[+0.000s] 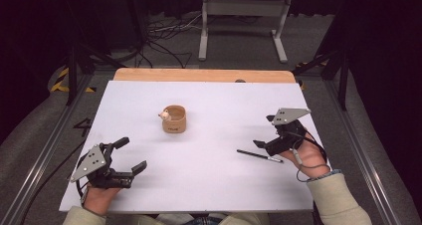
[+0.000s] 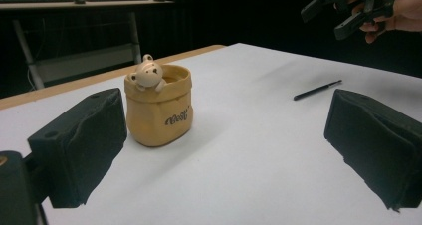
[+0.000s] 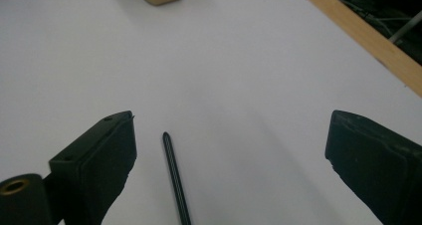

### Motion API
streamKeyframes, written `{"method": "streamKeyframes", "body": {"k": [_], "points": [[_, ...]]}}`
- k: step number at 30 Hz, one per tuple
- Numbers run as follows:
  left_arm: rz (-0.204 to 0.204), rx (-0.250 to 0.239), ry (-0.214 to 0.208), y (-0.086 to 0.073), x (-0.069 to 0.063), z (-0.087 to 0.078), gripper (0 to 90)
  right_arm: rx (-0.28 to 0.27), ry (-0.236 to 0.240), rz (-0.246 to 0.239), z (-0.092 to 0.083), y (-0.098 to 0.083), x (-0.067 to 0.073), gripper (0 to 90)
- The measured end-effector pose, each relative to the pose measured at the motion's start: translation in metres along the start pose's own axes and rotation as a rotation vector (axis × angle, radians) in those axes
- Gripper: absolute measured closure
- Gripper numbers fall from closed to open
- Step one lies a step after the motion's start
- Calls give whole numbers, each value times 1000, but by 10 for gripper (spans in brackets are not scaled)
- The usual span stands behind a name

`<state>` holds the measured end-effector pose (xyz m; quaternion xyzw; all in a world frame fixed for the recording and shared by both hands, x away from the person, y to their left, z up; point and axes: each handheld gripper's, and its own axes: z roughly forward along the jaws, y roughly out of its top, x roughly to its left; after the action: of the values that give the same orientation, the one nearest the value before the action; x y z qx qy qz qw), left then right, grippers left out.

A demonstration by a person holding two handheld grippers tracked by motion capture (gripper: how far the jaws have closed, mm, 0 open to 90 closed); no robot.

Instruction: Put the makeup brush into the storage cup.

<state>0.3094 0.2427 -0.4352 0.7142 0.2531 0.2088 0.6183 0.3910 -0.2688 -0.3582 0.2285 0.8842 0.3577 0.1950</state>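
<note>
Black pen (image 1: pixel 259 156); tan pot (image 1: pixel 174 119) with cream bear, seemingly dark lettering; white table (image 1: pixel 214 185)

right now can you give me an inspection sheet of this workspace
surface: white tabletop with a wooden strip along the far edge, flat and dry-looking
job's things: thin black pen lying flat beside the right gripper; tan bag-shaped pot with a small bear figure on its rim, upright mid-table
clutter: nothing seen
grippers: left gripper open, resting at the near left, aimed at the pot; right gripper open over the pen, fingers clear of it
cables: a cable loops at the right wrist; loose cables on the floor beyond the table
surroundings: white metal stand behind, dark curtains, grey floor
</note>
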Motion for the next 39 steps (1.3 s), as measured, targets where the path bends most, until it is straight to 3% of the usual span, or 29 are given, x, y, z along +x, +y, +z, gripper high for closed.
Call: {"method": "streamKeyframes", "body": {"k": [5,9,18,25,39], "points": [[23,10,0,2,-2,0,53,118,45,-24,8,0,-3,96],[44,12,-9,1,-4,0,48,153,53,-29,10,0,-5,101],[33,2,-6,1,-2,-1,45,269,66,-48,13,0,-10,112],[6,-6,-4,1,2,-4,51,330,90,-52,20,0,-14,131],[10,4,8,1,2,-4,52,440,147,-85,34,1,-14,203]]}}
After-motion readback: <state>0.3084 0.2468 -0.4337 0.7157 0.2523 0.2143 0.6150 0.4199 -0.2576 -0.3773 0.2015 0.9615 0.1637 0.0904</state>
